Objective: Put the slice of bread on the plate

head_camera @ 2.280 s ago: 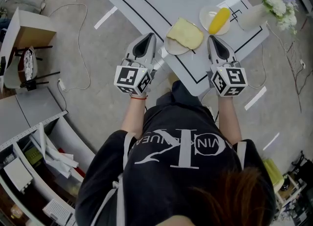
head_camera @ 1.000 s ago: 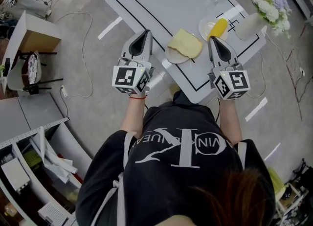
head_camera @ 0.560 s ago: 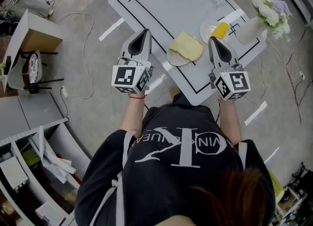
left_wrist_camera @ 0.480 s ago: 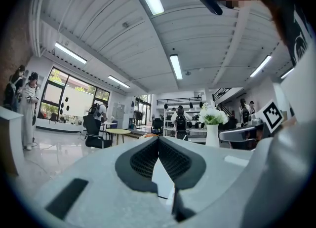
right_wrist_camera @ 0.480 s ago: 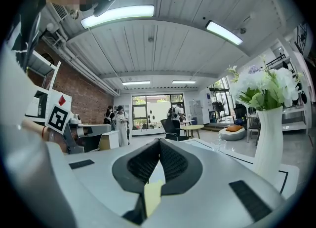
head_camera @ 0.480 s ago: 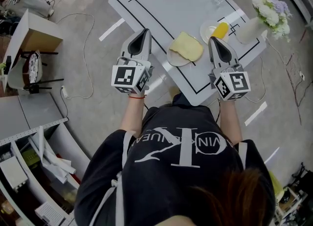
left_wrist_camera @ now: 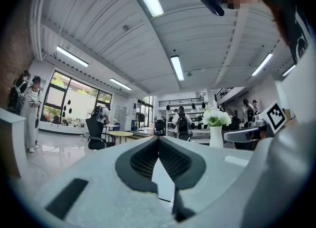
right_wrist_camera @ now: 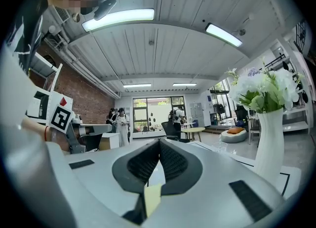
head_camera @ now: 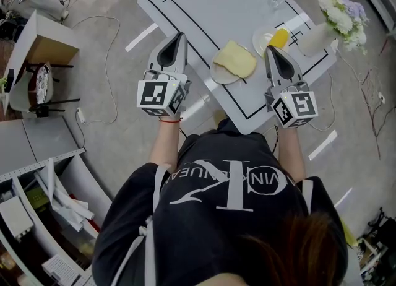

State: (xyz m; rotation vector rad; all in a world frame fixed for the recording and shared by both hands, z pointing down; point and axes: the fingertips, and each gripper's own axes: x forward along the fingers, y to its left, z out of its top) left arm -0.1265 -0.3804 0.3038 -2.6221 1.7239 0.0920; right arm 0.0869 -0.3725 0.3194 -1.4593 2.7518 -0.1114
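- Since the slice of bread [head_camera: 235, 57] already lies on the plate [head_camera: 218, 75], I'd say the job looks pretty much done, which would explain why both tools sit off to either side and not over it.
- Far left, the left hand-held gripper [head_camera: 179, 36] hovers over the floor just off the desk [head_camera: 210, 0] edge and points level. Its jaws are pressed together at the tips with nothing between them, and it touches nothing.
- In the middle, the bread covers most of that small plate, close to the desk's near edge. Only a bit of rim peeks out on the near-left side.
- Right of it, the right hand-held gripper [head_camera: 270, 48] hangs above the desk's near corner, also level. Its jaws are fully together and empty, clear of the bread.
- Just past its tip is a second plate [head_camera: 258, 33] with something yellow [head_camera: 278, 38] on it; can't tell what exactly.
- Furthest right, a white vase [head_camera: 315, 30] of flowers [head_camera: 343, 6] stands at the desk's corner, well out of the way.
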